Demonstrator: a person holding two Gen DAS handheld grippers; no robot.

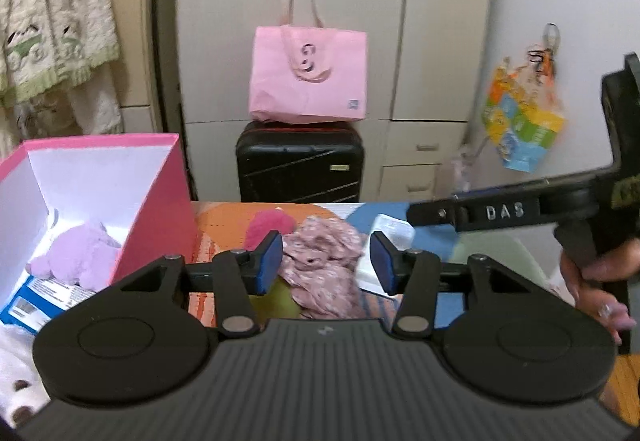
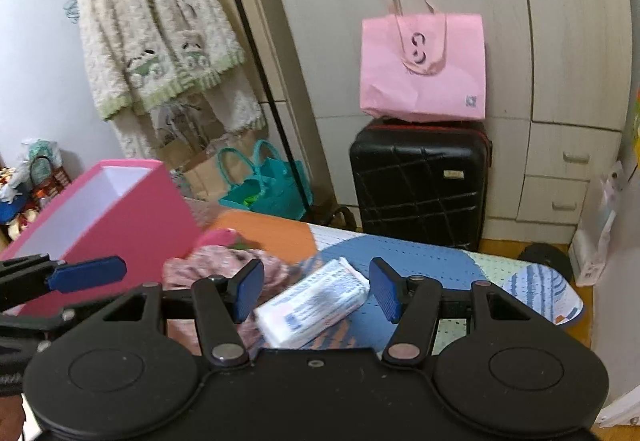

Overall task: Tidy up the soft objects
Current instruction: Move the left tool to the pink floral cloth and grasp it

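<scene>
My left gripper [image 1: 325, 261] is open, its blue pads either side of a crumpled pink floral cloth [image 1: 324, 261] on the table. A bright pink fuzzy item [image 1: 266, 225] lies behind the cloth. A pink box [image 1: 158, 209] at the left holds a purple plush toy [image 1: 76, 255] and a blue packet [image 1: 44, 297]. My right gripper [image 2: 316, 291] is open above a white tissue pack [image 2: 316, 305]; the floral cloth [image 2: 212, 265] and the pink box [image 2: 132, 217] lie to its left. One left gripper fingertip [image 2: 88, 273] shows in the right wrist view.
The table has an orange, blue and pale green patterned cover [image 2: 400, 253]. A black suitcase [image 2: 420, 181] with a pink tote bag [image 2: 424, 69] on top stands behind it, before white cupboards. A fluffy cardigan [image 2: 156, 29] hangs at the left. Teal bags [image 2: 268, 185] sit on the floor.
</scene>
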